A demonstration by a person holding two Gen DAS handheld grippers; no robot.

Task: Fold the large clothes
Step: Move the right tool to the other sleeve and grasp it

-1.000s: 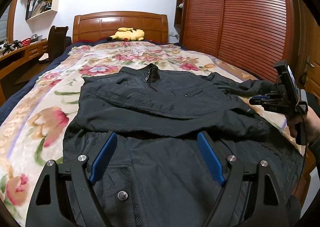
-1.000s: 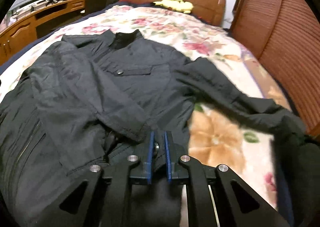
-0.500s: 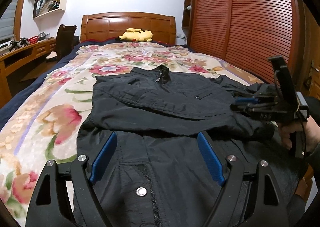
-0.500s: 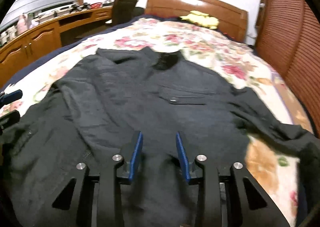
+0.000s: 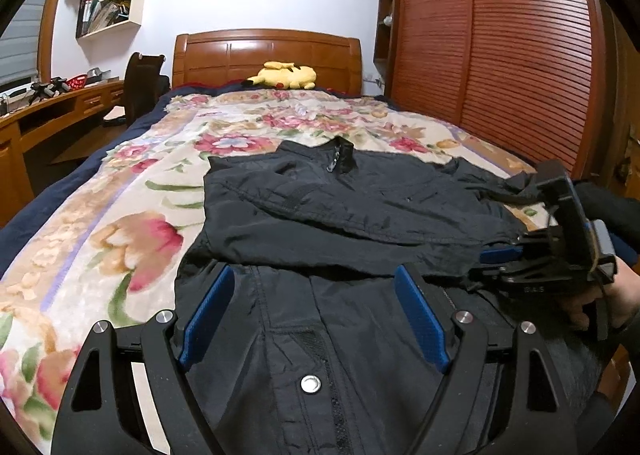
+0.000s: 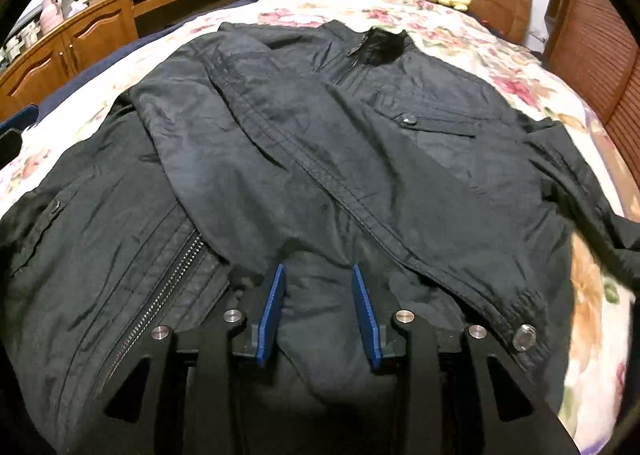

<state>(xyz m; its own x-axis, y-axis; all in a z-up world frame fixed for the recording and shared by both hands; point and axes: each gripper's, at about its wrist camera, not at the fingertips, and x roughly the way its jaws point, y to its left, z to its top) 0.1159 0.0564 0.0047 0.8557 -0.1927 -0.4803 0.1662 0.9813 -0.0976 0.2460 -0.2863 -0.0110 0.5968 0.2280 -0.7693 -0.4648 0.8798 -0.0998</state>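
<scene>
A black jacket (image 5: 340,215) lies front-up on the floral bedspread, collar toward the headboard. Its left sleeve (image 6: 304,183) is folded diagonally across the chest, the cuff near the hem. The other sleeve (image 6: 580,183) trails off to the right. My left gripper (image 5: 312,291) is open and empty, low over the jacket's hem. My right gripper (image 6: 318,287) is open, its blue pads just above the fabric below the folded sleeve; it also shows in the left wrist view (image 5: 532,259) at the jacket's right side, held by a hand.
The bed's wooden headboard (image 5: 268,55) carries a yellow plush toy (image 5: 284,75). A wooden desk (image 5: 52,111) and dark chair (image 5: 142,83) stand left of the bed. A slatted wooden wardrobe (image 5: 500,47) runs along the right.
My right gripper has opened, letting go of the sleeve, and drawn back to centre over the jacket. The left gripper has shifted slightly, staying open.
</scene>
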